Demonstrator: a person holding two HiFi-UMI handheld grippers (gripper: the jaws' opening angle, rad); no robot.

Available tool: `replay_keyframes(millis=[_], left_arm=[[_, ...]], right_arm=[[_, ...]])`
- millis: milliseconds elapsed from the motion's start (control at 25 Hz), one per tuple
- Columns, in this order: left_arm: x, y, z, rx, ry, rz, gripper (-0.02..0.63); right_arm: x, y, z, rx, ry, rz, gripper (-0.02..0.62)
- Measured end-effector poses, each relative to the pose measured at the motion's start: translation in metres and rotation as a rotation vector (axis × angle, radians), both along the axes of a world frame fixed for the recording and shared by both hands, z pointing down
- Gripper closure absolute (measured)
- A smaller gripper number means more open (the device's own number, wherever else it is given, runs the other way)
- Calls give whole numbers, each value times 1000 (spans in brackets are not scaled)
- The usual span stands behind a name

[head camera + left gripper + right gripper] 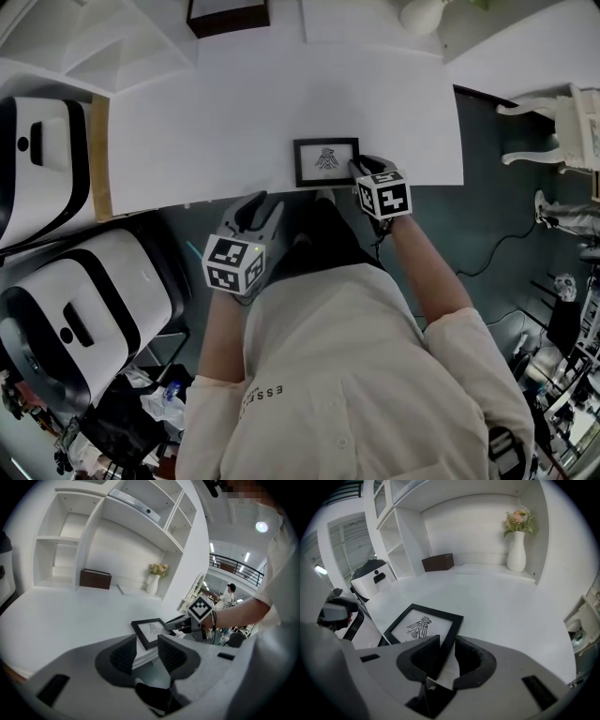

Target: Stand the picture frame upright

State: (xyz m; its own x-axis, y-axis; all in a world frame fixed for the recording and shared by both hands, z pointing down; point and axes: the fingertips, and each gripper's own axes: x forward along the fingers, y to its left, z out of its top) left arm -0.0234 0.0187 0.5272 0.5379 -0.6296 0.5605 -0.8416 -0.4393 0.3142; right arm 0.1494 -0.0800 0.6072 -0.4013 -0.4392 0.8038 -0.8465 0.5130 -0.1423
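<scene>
Right hand-held gripper [364, 167] and left hand-held gripper [255, 208] both sit at the near rim of the white surface [234, 112], which fills the upper half of the head view and is mostly bare, leaving room to set something up. The picture frame [325, 161] lies flat near that rim, at 6 o'clock on the surface, its printed side facing up (so nothing is stood yet). At 4 o'clock of it, the right hand-held gripper has its jaws parted astride the frame's near right corner. The black moulding lies beside one pad and a white sliver shows at the other. I judge this a set-up for pinching and tipping, not a grip. At 7 o'clock the left hand-held gripper hangs off the rim, jaws parted and empty, likely placed to steady the frame when it is tipped up.
</scene>
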Motion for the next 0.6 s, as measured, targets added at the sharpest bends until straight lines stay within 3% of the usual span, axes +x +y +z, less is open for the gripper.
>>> replay_keyframes(millis=[400, 600], left_arm=[[16, 11, 10, -37, 43, 22, 482], [26, 15, 27, -104, 111, 25, 482]], right_arm=[[11, 21, -1, 10, -24, -21, 485], [18, 27, 1, 0, -30, -35, 485]])
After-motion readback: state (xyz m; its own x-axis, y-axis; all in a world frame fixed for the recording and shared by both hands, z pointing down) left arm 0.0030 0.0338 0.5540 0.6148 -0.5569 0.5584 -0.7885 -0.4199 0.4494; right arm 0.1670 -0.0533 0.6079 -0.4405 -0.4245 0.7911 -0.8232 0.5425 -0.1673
